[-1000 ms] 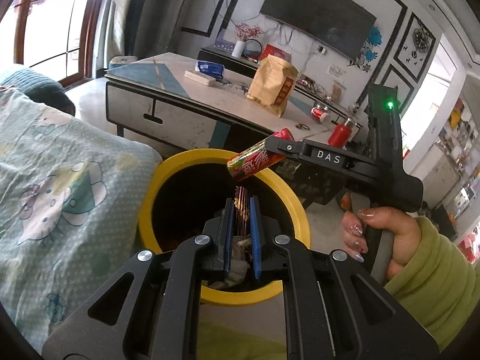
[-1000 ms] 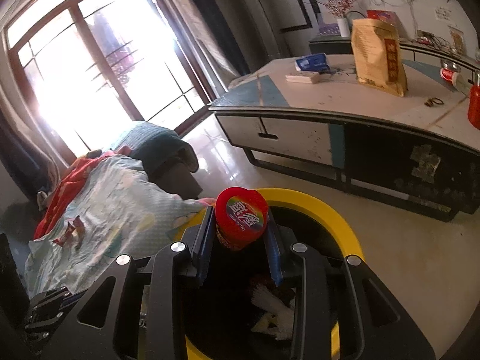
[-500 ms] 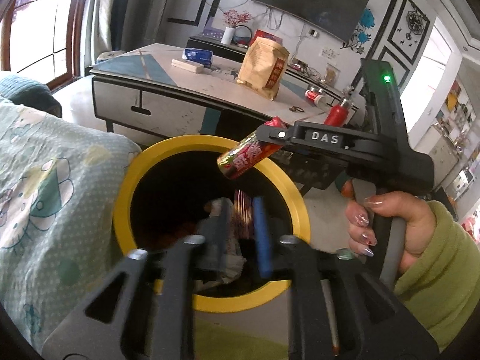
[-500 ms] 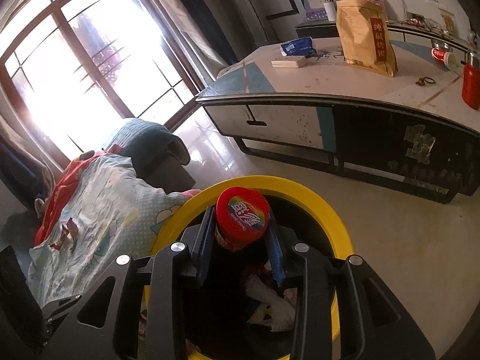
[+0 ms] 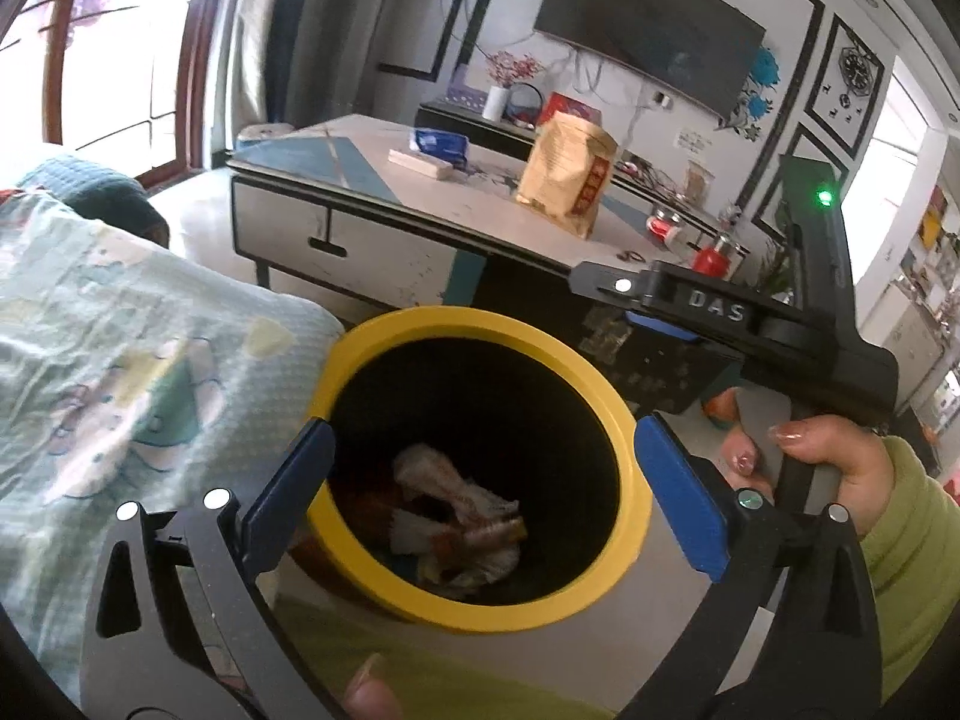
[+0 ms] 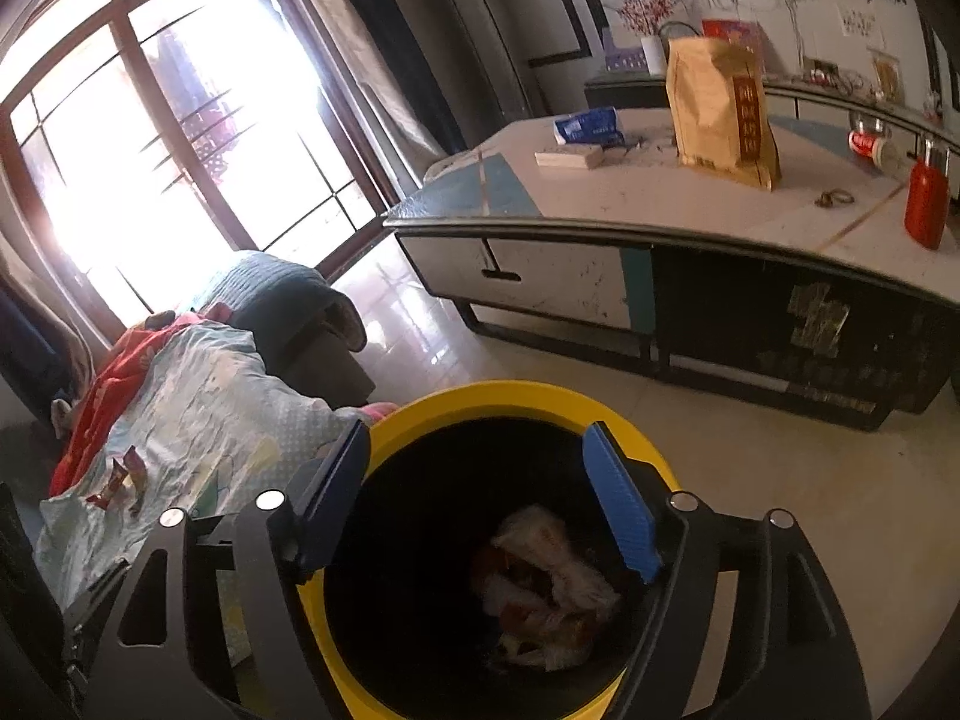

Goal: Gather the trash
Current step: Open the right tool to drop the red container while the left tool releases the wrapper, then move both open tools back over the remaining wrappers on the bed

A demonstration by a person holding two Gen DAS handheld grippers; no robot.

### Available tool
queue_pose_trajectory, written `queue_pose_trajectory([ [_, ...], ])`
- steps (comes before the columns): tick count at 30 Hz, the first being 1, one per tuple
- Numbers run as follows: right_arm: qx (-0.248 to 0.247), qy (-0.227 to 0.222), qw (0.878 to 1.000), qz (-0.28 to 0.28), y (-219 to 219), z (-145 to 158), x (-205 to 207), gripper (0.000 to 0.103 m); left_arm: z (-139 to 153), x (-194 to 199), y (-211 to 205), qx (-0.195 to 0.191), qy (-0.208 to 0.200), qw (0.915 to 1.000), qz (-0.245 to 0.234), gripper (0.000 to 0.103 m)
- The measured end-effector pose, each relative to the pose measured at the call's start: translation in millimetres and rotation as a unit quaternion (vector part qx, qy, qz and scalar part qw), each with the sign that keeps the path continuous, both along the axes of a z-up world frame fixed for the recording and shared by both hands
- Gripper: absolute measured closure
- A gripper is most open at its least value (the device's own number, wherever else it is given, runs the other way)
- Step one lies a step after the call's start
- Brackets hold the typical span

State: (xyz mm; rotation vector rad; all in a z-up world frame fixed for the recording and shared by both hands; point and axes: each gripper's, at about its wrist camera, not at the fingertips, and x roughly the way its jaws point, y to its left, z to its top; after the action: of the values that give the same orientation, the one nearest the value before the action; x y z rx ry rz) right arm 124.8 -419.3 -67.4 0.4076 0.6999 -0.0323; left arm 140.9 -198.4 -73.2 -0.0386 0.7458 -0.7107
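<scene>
On my far left a pale green printed blanket (image 5: 120,348) lies over the sofa, right against the yellow-rimmed trash bin (image 5: 372,336). A small red wrapper (image 6: 123,477) rests on that blanket, apart from the bin, seen from my right wrist camera.

My left gripper (image 5: 480,480) hangs over the bin's mouth with its blue pads (image 5: 678,498) flung wide and opening; nothing sits between them, only the dark inside of the bin below. At the bottom lies the trash (image 5: 456,516): crumpled white paper mixed with reddish and orange scraps.

Further right, my right gripper (image 6: 480,498) points down into the same bin. Its jaws are opening too, one pad (image 6: 618,504) over the rim on each side, and nothing is between them. From the left camera I see this tool side-on, my right hand (image 5: 840,468) in a green sleeve wrapped round its handle, a green light glowing on top.

Beyond the bin stands a low table (image 6: 600,204) carrying a tan paper bag (image 6: 720,108), a blue packet (image 6: 588,126), a flat white box (image 6: 567,157) and, at the right end, a red bottle (image 6: 927,204).
</scene>
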Motion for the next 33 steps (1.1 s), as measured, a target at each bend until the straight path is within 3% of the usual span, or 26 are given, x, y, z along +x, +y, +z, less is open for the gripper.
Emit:
queue_pose_trajectory([
  [17,-0.015,-0.054,0.997,0.062,53.9,34.6,-7.0,0.027,30.6,-5.4,67.2,0.014,-0.068,0.9918,0.108,0.011],
  [33,-0.04,-0.071,0.984,0.16,141.6,50.9,-4.2,0.027,46.2,-8.0,147.7,0.033,-0.113,0.9682,0.221,0.011],
])
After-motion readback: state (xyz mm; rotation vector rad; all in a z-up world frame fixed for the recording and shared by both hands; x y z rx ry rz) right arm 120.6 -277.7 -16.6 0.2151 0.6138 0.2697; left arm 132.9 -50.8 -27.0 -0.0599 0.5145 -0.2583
